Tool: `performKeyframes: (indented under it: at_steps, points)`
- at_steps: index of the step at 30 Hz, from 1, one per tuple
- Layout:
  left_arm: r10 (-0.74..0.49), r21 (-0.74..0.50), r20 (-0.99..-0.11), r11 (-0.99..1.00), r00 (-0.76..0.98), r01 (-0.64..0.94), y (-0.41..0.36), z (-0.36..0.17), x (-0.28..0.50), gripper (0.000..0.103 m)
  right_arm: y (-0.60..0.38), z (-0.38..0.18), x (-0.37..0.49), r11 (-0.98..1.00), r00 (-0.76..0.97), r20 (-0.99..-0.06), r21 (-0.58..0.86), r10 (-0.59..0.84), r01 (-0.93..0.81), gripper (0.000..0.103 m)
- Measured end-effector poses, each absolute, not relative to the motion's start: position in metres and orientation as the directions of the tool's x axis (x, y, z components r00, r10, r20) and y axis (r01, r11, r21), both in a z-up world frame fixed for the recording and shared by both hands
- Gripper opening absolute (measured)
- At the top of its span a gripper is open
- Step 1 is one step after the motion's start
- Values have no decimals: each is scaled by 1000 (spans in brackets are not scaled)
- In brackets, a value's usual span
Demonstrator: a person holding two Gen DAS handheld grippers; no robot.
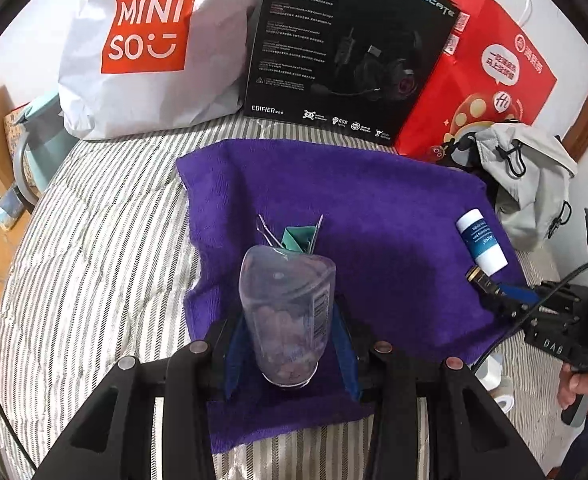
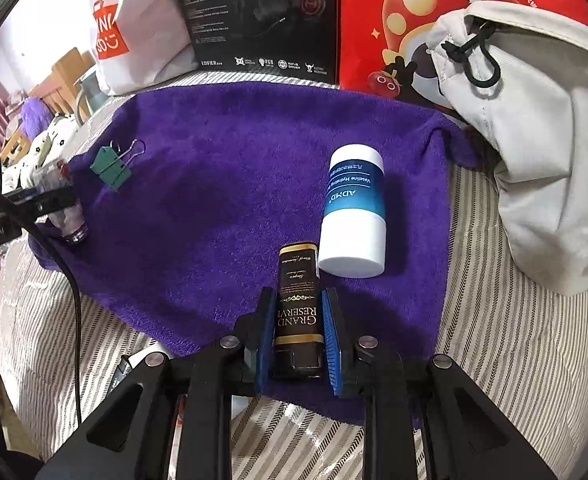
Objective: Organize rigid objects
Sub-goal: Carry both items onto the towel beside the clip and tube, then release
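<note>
Towel [image 1: 353, 220], purple, spread flat on a bed [image 1: 106, 220] with a grey-and-white striped cover; it carries all four items listed below.

Clear jar [image 1: 288, 312], holding small pinkish-brown pieces, sits between the blue pads of the left tongs [image 1: 290, 344], which are closed on its sides at the near left part of the towel. In the right wrist view the same jar [image 2: 64, 204] shows at the towel's left edge, clamped in those tongs [image 2: 50, 200].

Green binder clip [image 1: 299, 238], wire handles raised, lies on the towel just beyond the jar, apart from both tongs.

Dark bottle [image 2: 297, 312], gold lettering "GRAND RESERVE", lies lengthwise between the blue pads of the right tongs [image 2: 297, 336]; both pads press its sides, near the front edge of the towel.

White and blue bottle [image 2: 353, 208], lying on its side on the towel, just beside the far end of the dark bottle, to its right; whether the two touch cannot be told.

Behind the towel: white shopping bag [image 1: 142, 48], black headphone box [image 1: 345, 44], red gift bag [image 1: 481, 76]. Grey drawstring bag [image 2: 533, 140] rests at the towel's far right corner.

A hand [image 1: 585, 392] grips the right tongs' handle.
</note>
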State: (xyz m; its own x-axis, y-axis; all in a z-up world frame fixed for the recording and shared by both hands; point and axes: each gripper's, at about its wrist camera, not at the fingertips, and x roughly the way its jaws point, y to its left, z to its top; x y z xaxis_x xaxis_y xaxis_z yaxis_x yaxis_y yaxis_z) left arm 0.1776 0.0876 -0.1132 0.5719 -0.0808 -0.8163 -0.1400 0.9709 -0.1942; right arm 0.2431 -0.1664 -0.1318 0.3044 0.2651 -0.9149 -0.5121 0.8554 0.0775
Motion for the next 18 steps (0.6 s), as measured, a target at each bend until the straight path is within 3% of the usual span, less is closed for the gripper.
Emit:
performKeyframes:
  at_steps: [8, 18]
  points:
    - [-66, -192, -836, 965, 545, -177, 93, -126, 201, 38, -166, -137, 244, 850, 301, -919, 64, 254, -523, 23]
    - [12, -84, -873, 981, 488, -175, 78, -141, 212, 38, -158, -138, 244, 837, 310, -922, 25, 230, -546, 24]
